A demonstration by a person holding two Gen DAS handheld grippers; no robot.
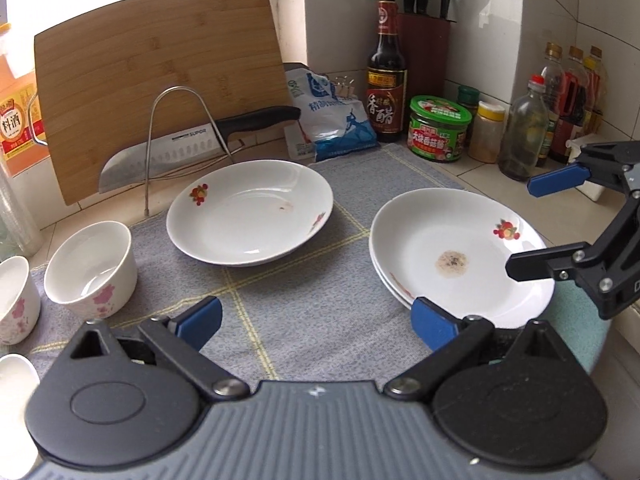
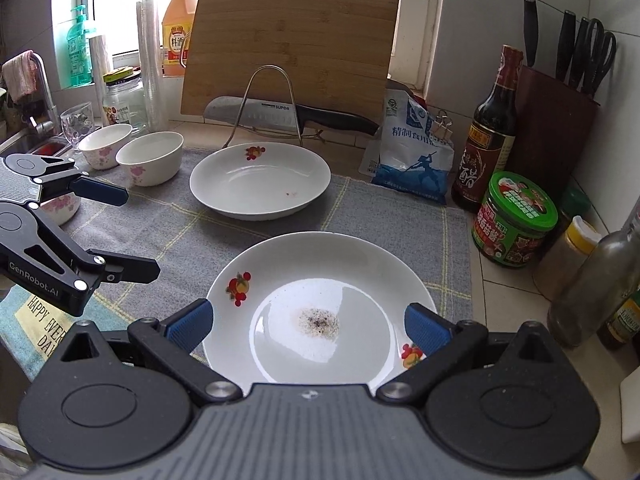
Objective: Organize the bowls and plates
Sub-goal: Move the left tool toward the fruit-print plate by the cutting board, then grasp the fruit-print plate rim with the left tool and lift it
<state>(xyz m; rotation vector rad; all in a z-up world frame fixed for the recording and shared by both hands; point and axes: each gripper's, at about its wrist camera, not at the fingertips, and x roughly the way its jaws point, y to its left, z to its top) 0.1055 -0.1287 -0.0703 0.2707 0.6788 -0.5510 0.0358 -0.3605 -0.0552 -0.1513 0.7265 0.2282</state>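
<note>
Here, both tools (image 1: 316, 322) (image 2: 308, 326) spread, glossy round plates (image 2: 320, 264) (speckled residue), woven grey mat (image 1: 320, 308).

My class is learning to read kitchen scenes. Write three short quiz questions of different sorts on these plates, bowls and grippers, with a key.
1. True or false: the left hand-held gripper grips a bowl.
2. Which plate shows a brown speckled stain: A, the far plate, or B, the stacked near plate?
3. Fill in: the kitchen knife rests against the cutting ____.

Key: 1 false, it is open and holds nothing; 2 B; 3 board.
</note>
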